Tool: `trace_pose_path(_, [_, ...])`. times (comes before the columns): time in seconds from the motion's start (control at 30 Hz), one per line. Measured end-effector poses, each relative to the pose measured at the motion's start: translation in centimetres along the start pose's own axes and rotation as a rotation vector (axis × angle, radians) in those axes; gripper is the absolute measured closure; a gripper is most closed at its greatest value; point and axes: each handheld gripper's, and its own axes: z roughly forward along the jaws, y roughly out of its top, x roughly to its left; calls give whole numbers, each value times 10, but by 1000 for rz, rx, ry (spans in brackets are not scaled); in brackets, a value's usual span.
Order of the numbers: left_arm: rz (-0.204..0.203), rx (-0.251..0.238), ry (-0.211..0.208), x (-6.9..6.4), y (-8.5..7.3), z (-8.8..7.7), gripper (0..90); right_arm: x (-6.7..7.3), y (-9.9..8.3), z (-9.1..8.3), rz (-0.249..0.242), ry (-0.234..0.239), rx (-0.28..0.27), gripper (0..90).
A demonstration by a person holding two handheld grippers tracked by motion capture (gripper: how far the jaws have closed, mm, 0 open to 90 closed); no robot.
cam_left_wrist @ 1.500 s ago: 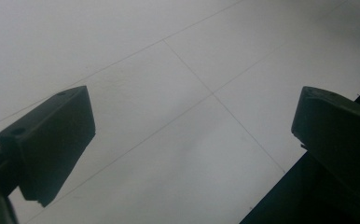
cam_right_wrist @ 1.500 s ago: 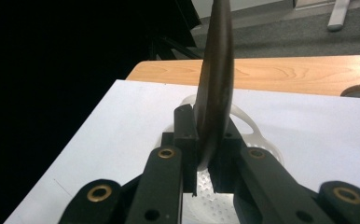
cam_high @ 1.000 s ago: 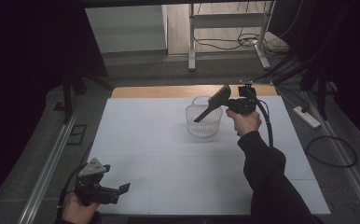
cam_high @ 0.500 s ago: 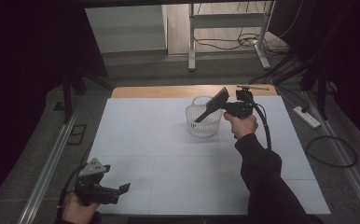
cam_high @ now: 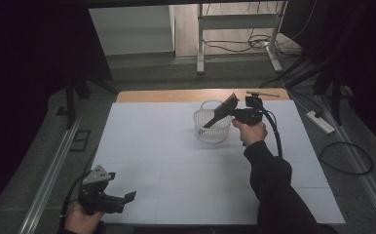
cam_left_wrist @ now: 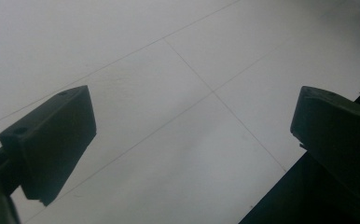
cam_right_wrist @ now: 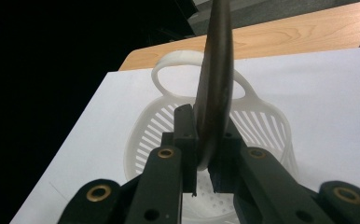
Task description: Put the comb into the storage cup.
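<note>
Left tongs [cam_high: 127, 197] sit at approx 7 o'clock on the white surface [cam_high: 166, 146], low near the front edge, held by the left hand [cam_high: 81, 219]. No change vs a second ago: same spot, same tilt. In the left gripper view the jaws stand wide apart w/ nothing but bare sheet between them, so released and idle.

Moving right: white slatted basket [cam_high: 211, 127] stands at approx 1 o'clock, toward the far wooden strip of the surface. It hasn't shifted across the three high views.

Right tongs [cam_right_wrist: 205, 161] are clenched on a dark flat spatula-like tool [cam_high: 221, 111]; the right gripper view shows both pads pressing its sides, the tool rising edge-on straight up from the jaws. In the high view the tool's lower end points down-left into the basket, upper end sticks up at 12 above the rim. The right hand [cam_high: 250, 130] is just beside the basket at its 3 o'clock side.

What's changed: very little. The hand has drifted a touch lower and closer to the basket, the tool's angle roughly the same, grip unchanged.

Meaning, as a judgement: the tool is being lowered into the basket, the drop-off is close but not done, since the tongs haven't let go. Can't tell if the tool's tip touches the basket floor yet.
</note>
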Motion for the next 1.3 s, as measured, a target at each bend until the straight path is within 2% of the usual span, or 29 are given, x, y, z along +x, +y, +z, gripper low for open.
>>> trace_pose_path(0.3, [1, 3, 0, 0, 0, 0, 7, -6, -2, 0, 19, -14, -5, 814])
trace_pose_path(0.43, [1, 4, 0, 0, 0, 1, 7, -8, -3, 0, -4, -56, 1, 788])
trace_pose_path(0.67, [0, 4, -2, 0, 0, 1, 7, -11, -4, 1, -21, -90, 7, 756])
trace_pose_path(0.9, [0, 5, -2, 0, 0, 1, 7, -10, -5, 2, -69, -131, 13, 721])
trace_pose_path(1.3, [-2, 7, -3, 0, 0, 1, 7, -10, -5, 2, -121, -194, 19, 659])
